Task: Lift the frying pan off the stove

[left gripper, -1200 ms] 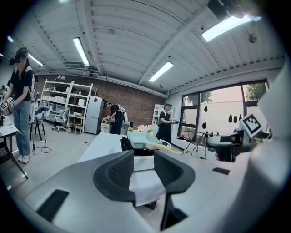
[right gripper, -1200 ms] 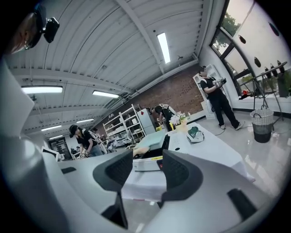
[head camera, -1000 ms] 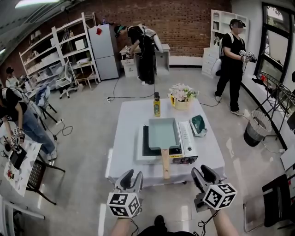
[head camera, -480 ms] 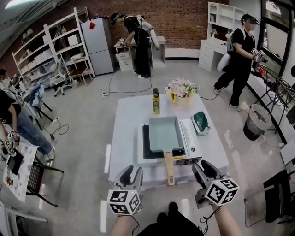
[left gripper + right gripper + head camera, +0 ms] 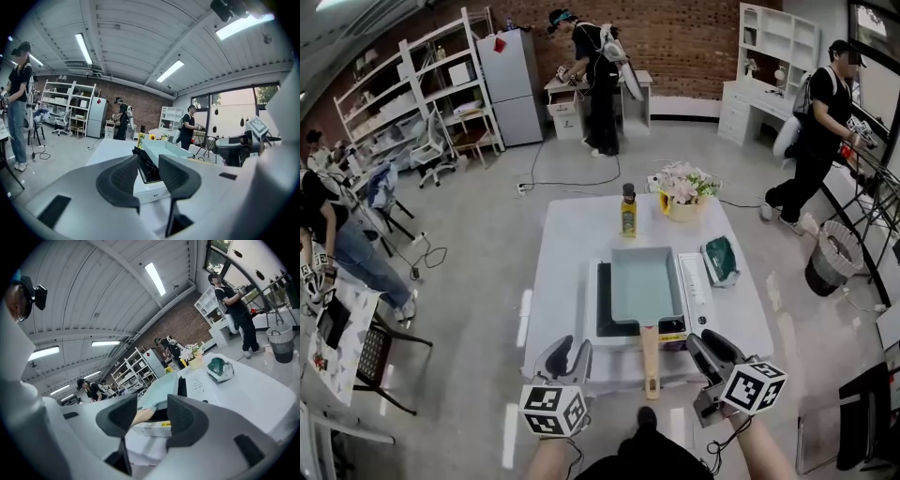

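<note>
The frying pan point(image 5: 643, 286), a pale teal rectangular one, sits on the white stove point(image 5: 693, 281) in the middle of the tabletop point(image 5: 572, 244), nearer the near edge than the far one. Its wooden handle point(image 5: 650, 356) points straight out toward the near edge, ending about at that edge.

The right gripper point(image 5: 711, 347) hangs off the near edge, just to the right of the handle's end and apart from it. Its jaws stand wide with nothing between the pads; in the right gripper view the handle and the stove's front show through the gap, farther off. The left gripper point(image 5: 570, 356) hangs off the near edge to the left of the handle, farther from it than the right one. Its jaws are partly apart, narrower than the right's, and empty; the left gripper view looks through them at the stove's near left corner.

At the middle of the far edge stands a yellow bottle point(image 5: 629, 212), and beside it, toward the far right corner, a yellow pot of flowers point(image 5: 682, 190). A dark green object point(image 5: 720, 259) lies at the right edge, beside the stove.

Around the tabletop is grey floor: a person point(image 5: 592, 75) stands at a desk by the brick wall, another person point(image 5: 818, 127) walks at the right near a bin point(image 5: 832, 258), and shelves point(image 5: 403, 103) line the left.
</note>
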`<act>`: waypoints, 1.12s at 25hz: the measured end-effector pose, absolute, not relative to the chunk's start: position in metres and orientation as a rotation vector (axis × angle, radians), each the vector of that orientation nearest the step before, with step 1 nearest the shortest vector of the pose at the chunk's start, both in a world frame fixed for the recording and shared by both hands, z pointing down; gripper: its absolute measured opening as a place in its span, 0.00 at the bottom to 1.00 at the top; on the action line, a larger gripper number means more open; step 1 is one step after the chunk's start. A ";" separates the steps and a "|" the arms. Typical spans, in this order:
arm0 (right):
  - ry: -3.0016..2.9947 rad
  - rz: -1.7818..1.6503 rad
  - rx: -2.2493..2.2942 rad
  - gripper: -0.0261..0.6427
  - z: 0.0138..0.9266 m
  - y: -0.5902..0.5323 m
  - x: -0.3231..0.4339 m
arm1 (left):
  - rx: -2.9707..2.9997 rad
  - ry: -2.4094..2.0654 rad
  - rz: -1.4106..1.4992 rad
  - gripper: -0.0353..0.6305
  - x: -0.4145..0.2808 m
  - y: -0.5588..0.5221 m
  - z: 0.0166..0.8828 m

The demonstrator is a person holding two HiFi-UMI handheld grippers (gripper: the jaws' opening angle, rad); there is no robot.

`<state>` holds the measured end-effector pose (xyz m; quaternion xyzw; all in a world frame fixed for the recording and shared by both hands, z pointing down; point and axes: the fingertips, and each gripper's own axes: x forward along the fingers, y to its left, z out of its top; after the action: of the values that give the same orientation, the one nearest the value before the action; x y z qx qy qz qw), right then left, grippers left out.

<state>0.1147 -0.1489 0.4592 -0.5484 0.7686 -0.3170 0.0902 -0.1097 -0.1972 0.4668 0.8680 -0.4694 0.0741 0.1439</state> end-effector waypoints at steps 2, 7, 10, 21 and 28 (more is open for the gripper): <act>2.293 -0.970 -1.593 0.32 0.462 -0.158 0.113 | 2.494 -1.363 0.217 0.22 -0.109 -0.204 0.467; 2.293 -1.102 -1.462 0.32 0.473 -0.173 0.104 | 2.477 -1.381 0.227 0.22 -0.105 -0.221 0.471; 2.281 -1.211 -1.368 0.32 0.483 -0.178 0.097 | 2.464 -1.390 0.234 0.22 -0.104 -0.229 0.474; 2.256 -1.469 -1.058 0.38 0.499 -0.199 0.069 | 2.403 -1.429 0.259 0.22 -0.104 -0.248 0.487; 2.233 -1.621 -0.884 0.40 0.509 -0.207 0.051 | 2.360 -1.472 0.256 0.22 -0.111 -0.254 0.492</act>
<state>0.0507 -0.2072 0.5094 -0.3027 0.7650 -0.5553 0.1218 -0.1112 -0.2544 0.4916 0.8320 -0.5192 0.0902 0.1734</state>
